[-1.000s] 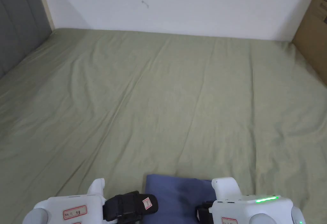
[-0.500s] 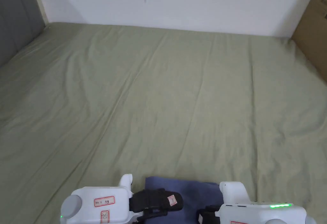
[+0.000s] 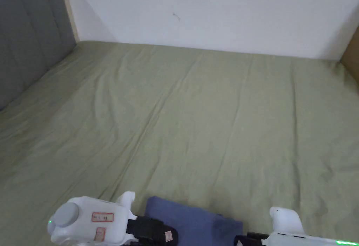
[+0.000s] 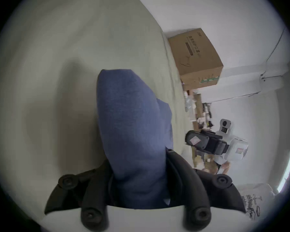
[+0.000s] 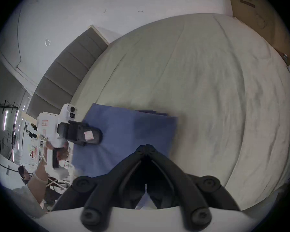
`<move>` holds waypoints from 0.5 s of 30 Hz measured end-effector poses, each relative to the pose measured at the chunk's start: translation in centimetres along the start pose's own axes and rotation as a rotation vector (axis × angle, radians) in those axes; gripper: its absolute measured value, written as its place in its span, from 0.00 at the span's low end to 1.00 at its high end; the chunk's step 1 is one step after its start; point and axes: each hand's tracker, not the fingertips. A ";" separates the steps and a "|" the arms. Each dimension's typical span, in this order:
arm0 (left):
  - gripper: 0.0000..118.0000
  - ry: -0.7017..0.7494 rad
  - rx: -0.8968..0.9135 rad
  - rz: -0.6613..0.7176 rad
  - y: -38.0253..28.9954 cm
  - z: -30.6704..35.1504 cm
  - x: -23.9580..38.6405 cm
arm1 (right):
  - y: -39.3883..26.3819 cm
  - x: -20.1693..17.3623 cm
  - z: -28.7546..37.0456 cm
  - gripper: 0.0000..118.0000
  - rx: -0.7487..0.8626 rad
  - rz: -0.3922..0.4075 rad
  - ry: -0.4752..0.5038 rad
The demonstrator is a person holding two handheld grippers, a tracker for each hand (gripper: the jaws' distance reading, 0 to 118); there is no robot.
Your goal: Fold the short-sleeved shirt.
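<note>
Left gripper (image 3: 154, 234) shifts outward along shirt (image 3: 196, 224), jaws clamped on folded edge; right gripper (image 5: 145, 147) closed, empty, off cloth. Fold looks near finished.

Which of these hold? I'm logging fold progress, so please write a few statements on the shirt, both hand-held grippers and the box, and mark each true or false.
1. The shirt is blue and lies on the green bed. True.
2. The left hand-held gripper has shirt cloth between its jaws. True.
3. The right hand-held gripper is wide open. False: its jaw tips meet.
4. The cardboard box sits on the shirt. False: it stands at the bed's edge, apart from the shirt.
</note>
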 end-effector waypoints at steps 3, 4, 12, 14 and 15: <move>0.24 0.112 0.039 0.008 2.1 5.0 -1.5 | 0.1 0.2 -0.1 0.00 0.006 0.002 -0.018; 0.24 0.140 0.039 0.001 2.8 6.4 -1.8 | 0.1 0.2 -0.1 0.00 0.004 -0.002 -0.028; 0.24 0.569 0.036 -0.046 7.4 18.0 -4.1 | 1.1 1.8 0.2 0.00 0.018 -0.064 -0.032; 0.24 0.646 0.016 -0.049 8.2 19.8 -4.7 | 1.5 2.3 0.0 0.00 0.020 -0.068 -0.053; 0.24 0.698 0.002 -0.047 8.5 20.7 -5.1 | 1.7 2.4 0.0 0.00 0.019 -0.074 -0.070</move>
